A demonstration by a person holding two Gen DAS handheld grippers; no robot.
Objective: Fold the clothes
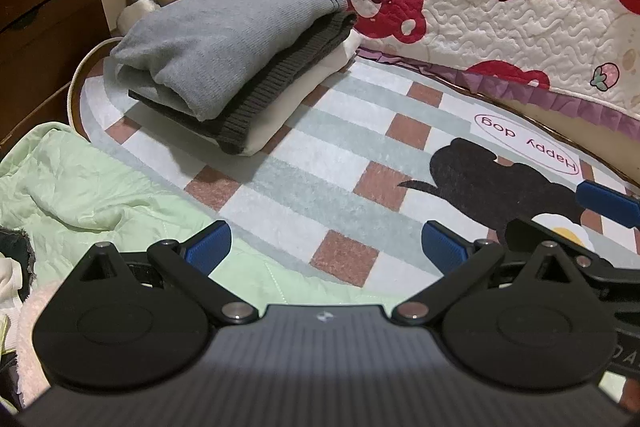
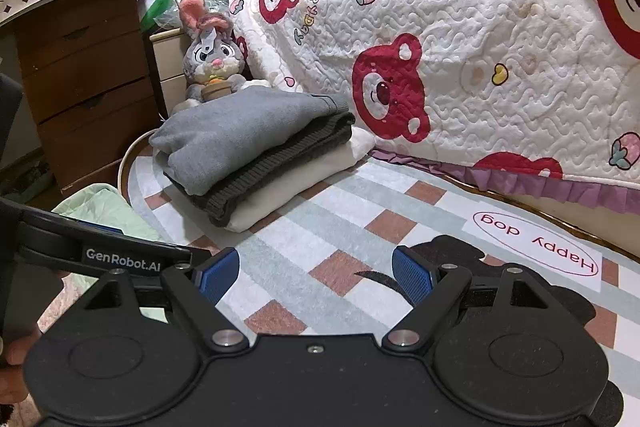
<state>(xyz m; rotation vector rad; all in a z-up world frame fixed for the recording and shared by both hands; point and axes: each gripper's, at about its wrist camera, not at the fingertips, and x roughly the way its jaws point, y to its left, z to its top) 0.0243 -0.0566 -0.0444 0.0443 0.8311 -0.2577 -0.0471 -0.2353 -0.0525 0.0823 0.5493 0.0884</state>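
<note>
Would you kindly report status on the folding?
Both grippers, left and right, open, empty. Grey, dark, cream folded stack on checked mat. Crumpled pale green garment unfolded.

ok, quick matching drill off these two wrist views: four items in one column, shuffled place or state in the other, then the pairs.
Items:
1. light grey sweater
2. cream garment
3. plush rabbit
4. left gripper

Place or state:
A. bottom of the folded stack
B. open, holding nothing
C. top of the folded stack
D. sitting behind the stack, by the bed

Pairs: 1-C, 2-A, 3-D, 4-B
</note>
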